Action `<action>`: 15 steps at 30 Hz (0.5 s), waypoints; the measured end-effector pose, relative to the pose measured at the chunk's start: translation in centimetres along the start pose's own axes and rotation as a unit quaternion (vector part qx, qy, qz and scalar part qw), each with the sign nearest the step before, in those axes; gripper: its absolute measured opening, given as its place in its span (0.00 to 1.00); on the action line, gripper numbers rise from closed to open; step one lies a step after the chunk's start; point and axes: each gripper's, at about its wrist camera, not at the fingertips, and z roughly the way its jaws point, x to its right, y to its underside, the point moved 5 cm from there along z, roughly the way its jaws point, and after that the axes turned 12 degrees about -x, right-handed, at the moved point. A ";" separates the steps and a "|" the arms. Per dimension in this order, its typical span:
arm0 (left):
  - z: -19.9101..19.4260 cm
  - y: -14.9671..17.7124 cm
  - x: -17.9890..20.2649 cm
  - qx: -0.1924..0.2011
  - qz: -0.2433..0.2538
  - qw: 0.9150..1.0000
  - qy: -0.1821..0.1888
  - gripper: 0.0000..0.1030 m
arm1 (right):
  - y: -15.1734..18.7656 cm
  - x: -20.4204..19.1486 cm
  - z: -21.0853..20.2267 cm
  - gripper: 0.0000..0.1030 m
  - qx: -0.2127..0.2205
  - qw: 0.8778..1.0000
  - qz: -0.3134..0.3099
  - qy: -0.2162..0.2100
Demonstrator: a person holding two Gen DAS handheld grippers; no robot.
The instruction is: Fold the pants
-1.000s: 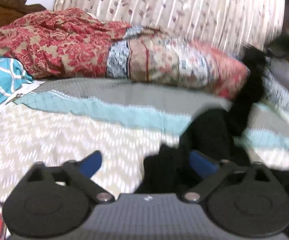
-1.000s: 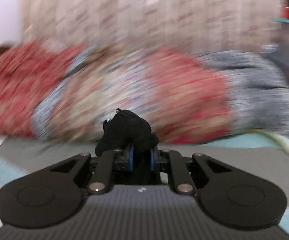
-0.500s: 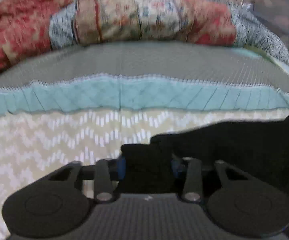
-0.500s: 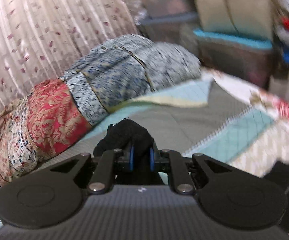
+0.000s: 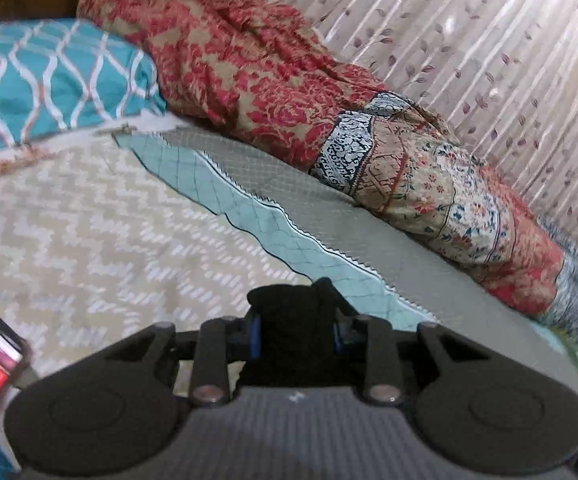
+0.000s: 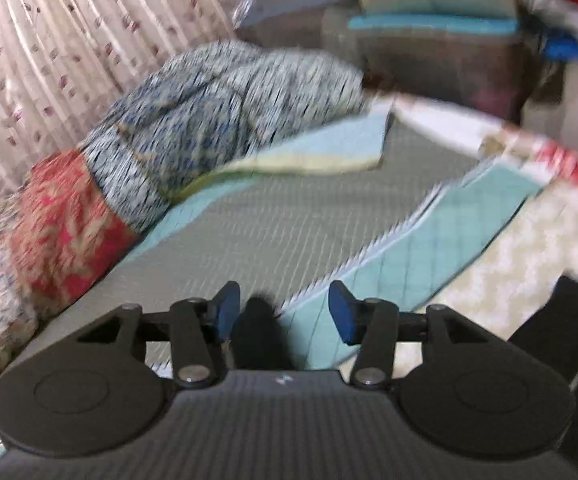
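The black pants (image 5: 289, 308) show in the left wrist view as a bunched fold between the blue pads of my left gripper (image 5: 293, 326), which is shut on that fold above the patterned bedspread (image 5: 89, 240). In the right wrist view my right gripper (image 6: 283, 308) has its jaws opening. A lump of the black pants (image 6: 257, 340) sits low between them, close to the left pad (image 6: 225, 312) and apart from the right one. More of the black pants lies at the right edge (image 6: 561, 320).
A rolled red, floral and blue patterned quilt (image 5: 369, 132) runs along the bed's far side against a striped curtain (image 5: 489, 40). A teal pillow (image 5: 49, 76) lies far left. Storage boxes (image 6: 429, 52) stand beyond the bed's corner.
My left gripper went from open to shut on the pants and swung back left. My right gripper swept right and down, and its jaws parted from the fabric they were pinching.
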 end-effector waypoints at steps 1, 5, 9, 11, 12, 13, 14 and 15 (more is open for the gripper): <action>-0.3 0.1 0.2 0.001 0.004 1.000 0.000 0.27 | 0.6 0.4 0.5 0.51 -0.017 1.000 0.005 -0.014; -1.2 0.3 0.0 -0.004 -0.009 1.000 0.009 0.27 | 2.3 0.9 1.9 0.51 -0.044 0.999 0.004 -0.032; -1.0 -0.4 0.4 -0.009 -0.003 1.000 0.013 0.27 | 3.1 -0.3 2.8 0.51 -0.041 0.999 -0.001 -0.019; -1.3 -0.3 0.6 -0.007 0.004 1.000 0.011 0.27 | 3.0 -2.4 3.5 0.51 -0.042 0.998 -0.042 -0.021; -1.3 -0.2 0.7 -0.007 0.006 1.000 0.011 0.27 | 2.9 -3.8 4.0 0.52 -0.045 0.997 -0.066 -0.021; -1.4 -0.1 0.8 -0.006 0.007 1.000 0.010 0.27 | 3.0 -5.3 4.6 0.55 -0.051 0.994 -0.092 -0.018; -1.3 0.0 0.9 -0.007 0.009 1.000 0.009 0.27 | 3.1 -6.4 5.5 0.59 -0.063 0.992 -0.110 -0.012; -1.3 0.1 1.0 -0.008 0.011 1.000 0.008 0.27 | 3.2 -7.6 6.8 0.67 -0.084 0.989 -0.124 -0.003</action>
